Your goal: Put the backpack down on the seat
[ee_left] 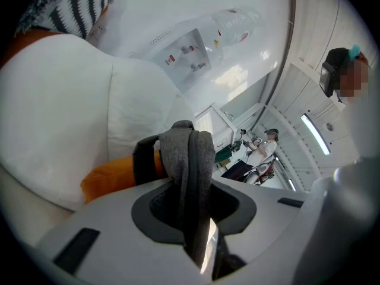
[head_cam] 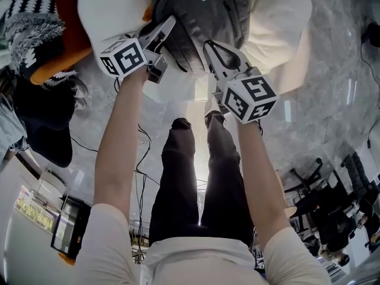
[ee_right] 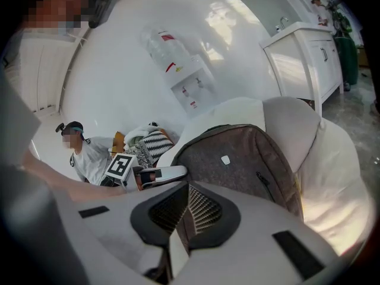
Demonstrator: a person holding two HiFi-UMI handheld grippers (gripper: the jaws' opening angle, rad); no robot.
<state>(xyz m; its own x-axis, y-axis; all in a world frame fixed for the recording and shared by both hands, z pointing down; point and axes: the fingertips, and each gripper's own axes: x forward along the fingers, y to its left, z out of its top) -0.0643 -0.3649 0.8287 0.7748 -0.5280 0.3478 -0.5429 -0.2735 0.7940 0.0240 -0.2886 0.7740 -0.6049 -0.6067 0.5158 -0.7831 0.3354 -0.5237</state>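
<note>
1. Left claw (ee_left: 193,193): clenched on a grey strap (ee_left: 187,153) of the backpack. The strap rises in a loop above the jaw tips and runs down through the narrow slot between the dark pads. A thin bright sliver shows beside the strap, low in the slot.
2. Right claw (ee_right: 181,209): clenched. A fold of the backpack's brown-grey fabric runs down into the slim gap between its ribbed pads.
3. Backpack (ee_right: 237,159): grey, with a small white tag on its front panel. It stands roughly upright between the two claws and against the white seat (ee_right: 335,159), with the backrest cushions rising behind it. Its base is hidden behind the right claw, so whether it bears on the seat cushion cannot be told.
4. Orange cushion (ee_left: 110,180): wedged low beside the white cushion, just left of the strap in the left gripper view.
5. Striped pillow (ee_right: 151,142): black and white, at the far side of the seat, behind the left claw's marker cube (ee_right: 120,167).
6. Person's forearms: both reach up to the claws in the head view, with dark trouser legs (head_cam: 196,177) below them over a pale marbled floor (head_cam: 332,70).
</note>
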